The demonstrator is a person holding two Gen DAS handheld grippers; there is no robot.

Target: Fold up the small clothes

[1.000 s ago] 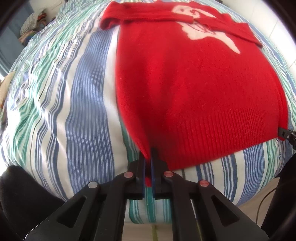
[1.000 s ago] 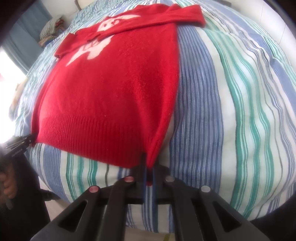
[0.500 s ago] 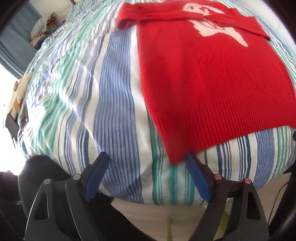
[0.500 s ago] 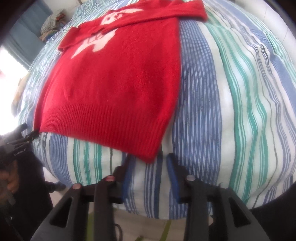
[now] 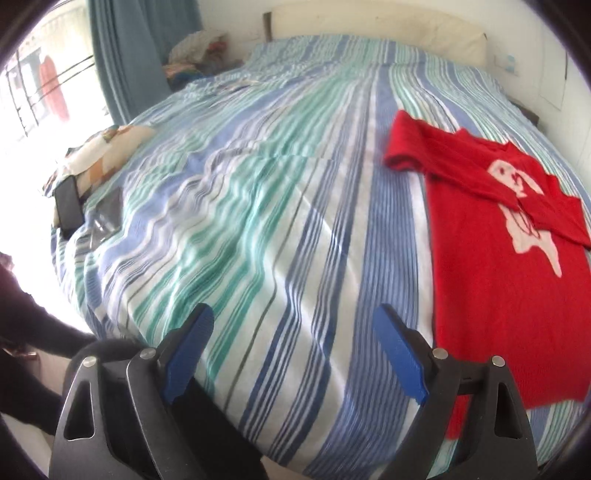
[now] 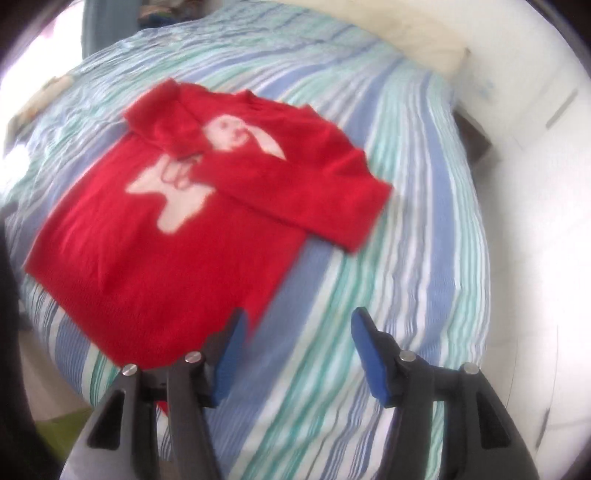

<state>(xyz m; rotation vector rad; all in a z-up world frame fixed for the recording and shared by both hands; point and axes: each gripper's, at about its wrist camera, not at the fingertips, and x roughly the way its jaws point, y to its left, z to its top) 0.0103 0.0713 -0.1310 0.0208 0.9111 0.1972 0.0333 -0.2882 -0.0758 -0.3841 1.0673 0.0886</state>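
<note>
Red sweater with a white figure on its chest is lying flat on a bed, both sleeves folded across the front. A striped bedspread in blue, green and white is covering the bed and wrinkling toward its left side. A cream headboard is standing against a white wall at the far end, and a blue curtain is hanging beside a bright window at the left. A dark phone is leaning against a patterned pillow at the bed's left edge.

The left gripper is hovering over bare bedspread with its blue-padded fingers spread wide and gripping nothing; the sweater is lying just to its right, the hem near the right finger. The right gripper is also spread apart and empty, the sweater's lower corner sitting just beyond its left finger. The right wrist view is blurred.
</note>
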